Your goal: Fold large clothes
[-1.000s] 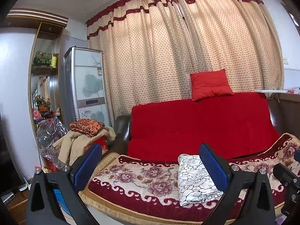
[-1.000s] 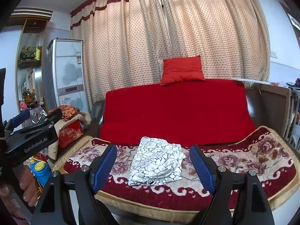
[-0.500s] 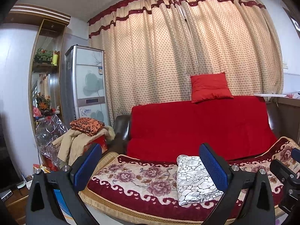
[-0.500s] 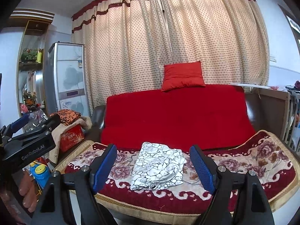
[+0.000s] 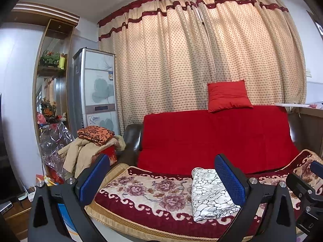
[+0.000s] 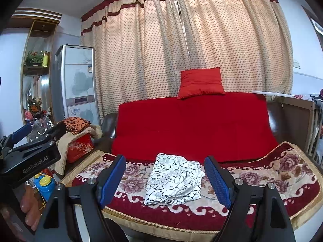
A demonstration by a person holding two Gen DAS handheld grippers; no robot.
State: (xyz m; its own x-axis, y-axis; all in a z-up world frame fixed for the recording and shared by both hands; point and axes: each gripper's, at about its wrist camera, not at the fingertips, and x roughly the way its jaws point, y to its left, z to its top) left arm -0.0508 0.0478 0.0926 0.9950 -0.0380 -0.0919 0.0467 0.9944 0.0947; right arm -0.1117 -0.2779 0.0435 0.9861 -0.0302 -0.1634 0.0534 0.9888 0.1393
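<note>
Your folded garment (image 6: 174, 179) reads as thin cloth with a slight sheen, white with a black crackle print. The seat cover (image 6: 278, 173) looks like thick woven fabric, floral, matt. The red throw (image 6: 191, 129) is plush and matt. Your gripper pads (image 6: 217, 181) are blue, dimpled, rubbery; the frames are matt black plastic with metal screws. The curtain (image 6: 161, 50) is dotted cloth.

my right tongs (image 6: 164, 178): wide apart, empty | folded white garment (image 6: 174, 179): on floral sofa cover (image 6: 282, 173) | my left tongs (image 6: 30, 151): beside me
</note>
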